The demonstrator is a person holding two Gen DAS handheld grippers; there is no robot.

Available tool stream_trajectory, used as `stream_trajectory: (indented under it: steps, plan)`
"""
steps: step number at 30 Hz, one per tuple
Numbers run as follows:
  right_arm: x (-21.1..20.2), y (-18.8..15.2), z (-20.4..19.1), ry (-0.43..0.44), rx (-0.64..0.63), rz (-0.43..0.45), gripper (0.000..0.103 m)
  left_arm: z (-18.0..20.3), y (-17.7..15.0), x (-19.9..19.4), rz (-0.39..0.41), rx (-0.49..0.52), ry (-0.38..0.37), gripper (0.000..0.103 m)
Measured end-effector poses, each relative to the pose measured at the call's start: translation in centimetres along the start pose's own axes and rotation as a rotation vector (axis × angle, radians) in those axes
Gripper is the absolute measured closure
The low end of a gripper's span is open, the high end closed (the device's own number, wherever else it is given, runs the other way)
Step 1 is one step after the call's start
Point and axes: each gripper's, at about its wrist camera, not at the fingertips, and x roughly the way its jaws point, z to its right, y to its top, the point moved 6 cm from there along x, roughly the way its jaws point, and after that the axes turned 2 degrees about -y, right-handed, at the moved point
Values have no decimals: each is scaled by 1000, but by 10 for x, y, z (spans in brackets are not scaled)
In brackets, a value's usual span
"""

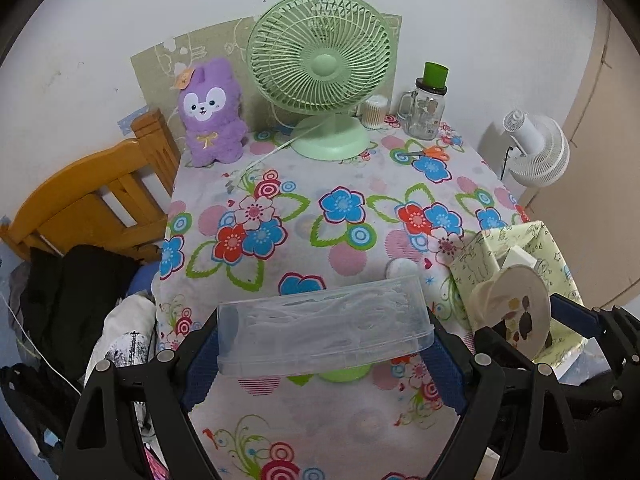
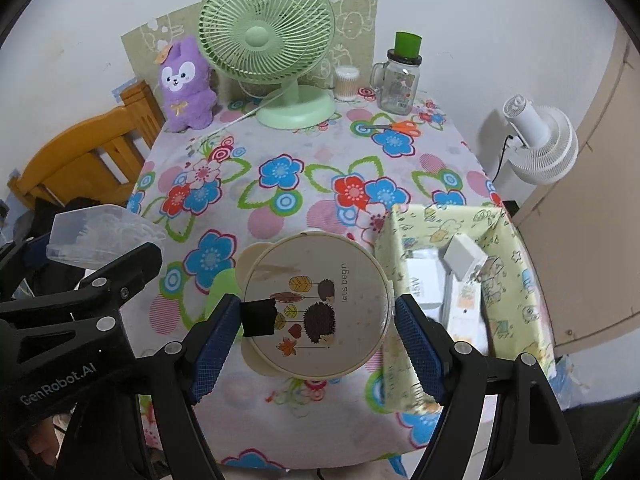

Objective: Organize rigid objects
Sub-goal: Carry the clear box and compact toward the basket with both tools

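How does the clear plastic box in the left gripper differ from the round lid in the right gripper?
The clear plastic box is long, rectangular and see-through; the round lid is cream, opaque and circular. The box is unprinted, with pale items inside; the lid has printed hedgehogs, leaves and words. Both are held between blue gripper pads above the flowered tablecloth.

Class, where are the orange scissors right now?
In both views, the scissors lie at the table's far right, in front of the glass jar.
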Motion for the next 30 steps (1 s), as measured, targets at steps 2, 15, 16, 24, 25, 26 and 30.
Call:
stream_trajectory:
  steps: [2,15,16,24,25,26,30]
  plan:
    - [1,2,9,3,-4,-1,23,6,1,0,1,-2,4,14]
    - [1,4,67,-21,21,-5,23,59,11,11,2,22,-11,14]
    - [1,4,73,-24,25,-6,23,65,12,12,2,26,-13,14]
    - [4,0,113,-44,46,-17,23,102,16,21,-5,52,-34,14]
    - [5,-1,117,-47,47,-20,23,107,16,23,-7,57,-35,14]
    - [6,-3,122,-49,48,-24,23,112,16,25,-8,61,-36,14]
    - [9,-7,140,-59,52,-36,23,131,14,32,-18,70,-50,14]
